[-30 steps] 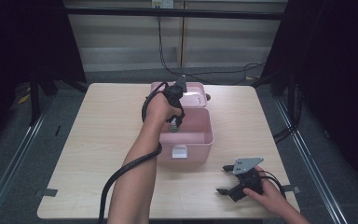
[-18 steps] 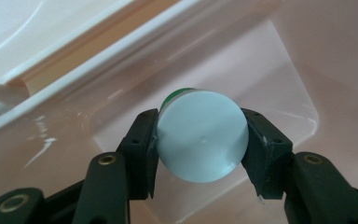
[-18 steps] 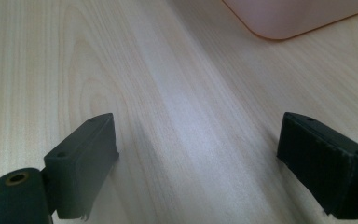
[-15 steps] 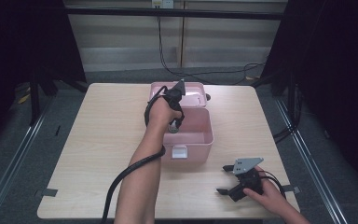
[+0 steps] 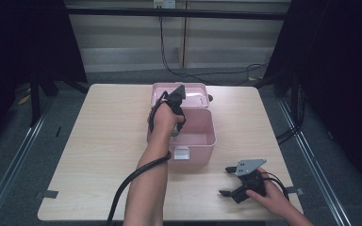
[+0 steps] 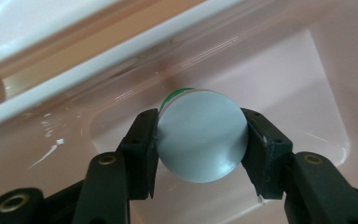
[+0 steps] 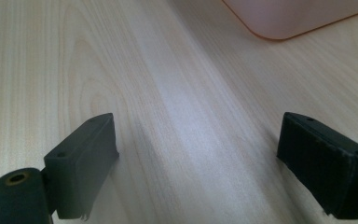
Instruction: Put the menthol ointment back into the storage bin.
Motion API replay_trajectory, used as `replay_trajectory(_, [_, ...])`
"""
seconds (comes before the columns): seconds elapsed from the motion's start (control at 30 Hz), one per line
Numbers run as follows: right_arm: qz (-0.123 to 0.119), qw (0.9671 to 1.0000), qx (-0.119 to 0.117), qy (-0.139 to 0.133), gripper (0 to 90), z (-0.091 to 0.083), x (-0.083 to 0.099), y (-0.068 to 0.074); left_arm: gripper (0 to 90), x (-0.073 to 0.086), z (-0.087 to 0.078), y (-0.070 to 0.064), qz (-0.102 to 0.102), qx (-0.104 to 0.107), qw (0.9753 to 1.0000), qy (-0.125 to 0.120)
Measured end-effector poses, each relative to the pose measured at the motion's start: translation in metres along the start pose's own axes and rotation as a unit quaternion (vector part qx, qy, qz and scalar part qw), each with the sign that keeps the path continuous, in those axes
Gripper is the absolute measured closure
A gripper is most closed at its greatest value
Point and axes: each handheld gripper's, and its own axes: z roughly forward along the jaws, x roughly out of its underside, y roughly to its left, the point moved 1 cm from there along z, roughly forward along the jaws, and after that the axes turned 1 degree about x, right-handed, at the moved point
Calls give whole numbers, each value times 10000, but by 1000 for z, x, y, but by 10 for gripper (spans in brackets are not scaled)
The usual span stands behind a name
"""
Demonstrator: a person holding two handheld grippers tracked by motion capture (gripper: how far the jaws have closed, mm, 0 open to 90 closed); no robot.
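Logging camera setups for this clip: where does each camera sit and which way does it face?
High view: above the person's side, looking forward and down on the table; both forearms enter from below.
Left gripper view: rides the left gripper, looking into the pink box; its jaws clamp a round grey object.
Right gripper view: rides the right gripper, low over the wood, jaws apart.
All three show the pink box.

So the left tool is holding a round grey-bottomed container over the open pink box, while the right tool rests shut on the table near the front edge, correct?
Not quite. The right tool is open: the right gripper view shows its two jaws spread wide apart over bare table. The rest holds: the left tool grips the round grey-bottomed container over the open pink box.
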Motion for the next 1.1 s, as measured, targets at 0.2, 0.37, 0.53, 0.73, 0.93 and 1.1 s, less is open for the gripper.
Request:
replay_trajectory(0.2, [-6,10000,2,0,112,0,0,0,501,0,8,1,-174,27,9998,-99])
replay_trajectory(0.37, [-6,10000,3,1,112,0,0,0,501,0,12,1,-189,15,9997,-132])
replay_trajectory(0.53, [-6,10000,2,0,112,0,0,0,500,0,14,1,-201,21,9997,-148])
replay_trajectory(0.73, [2,10000,-3,2,112,0,0,0,500,1,18,1,-228,4,9996,-192])
replay_trajectory(0.93, [6,10000,0,2,112,0,0,0,500,0,21,2,-183,7,9997,-183])
replay_trajectory(1.1, [-1,10000,0,0,112,0,0,0,500,0,24,2,-230,5,9995,-199])
